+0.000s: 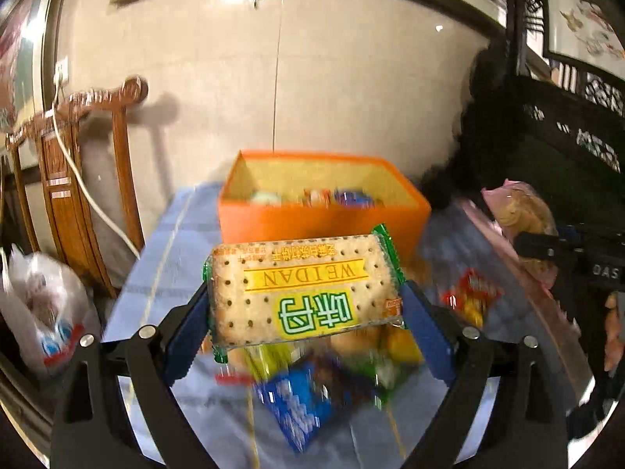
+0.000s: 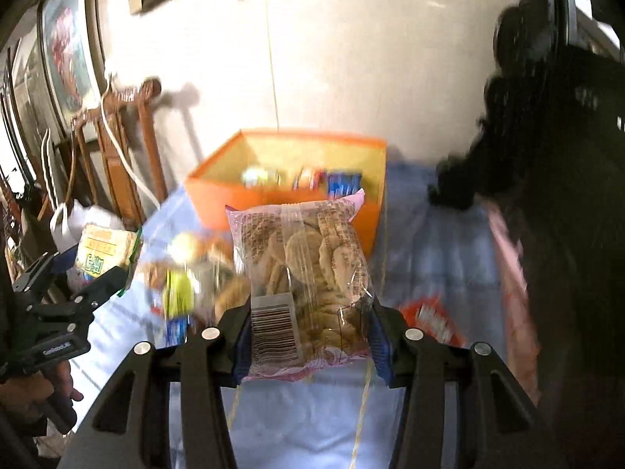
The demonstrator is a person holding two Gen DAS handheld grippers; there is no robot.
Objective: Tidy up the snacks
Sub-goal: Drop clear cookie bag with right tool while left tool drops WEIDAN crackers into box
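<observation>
Above the blue tablecloth (image 1: pixel 164 258), both grippers tilt downward: left jaws pinch the cracker pack (image 1: pixel 302 291), right jaws the cookie bag (image 2: pixel 304 273).

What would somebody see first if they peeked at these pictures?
First, the big cracker packet marked WEIDAN, pinched in the left claw above a heap of loose snacks on the blue cloth. Next, the pink-edged cookie bag gripped in the right claw. Behind both sits a bright orange box near the wall, with a few snacks already inside.
</observation>
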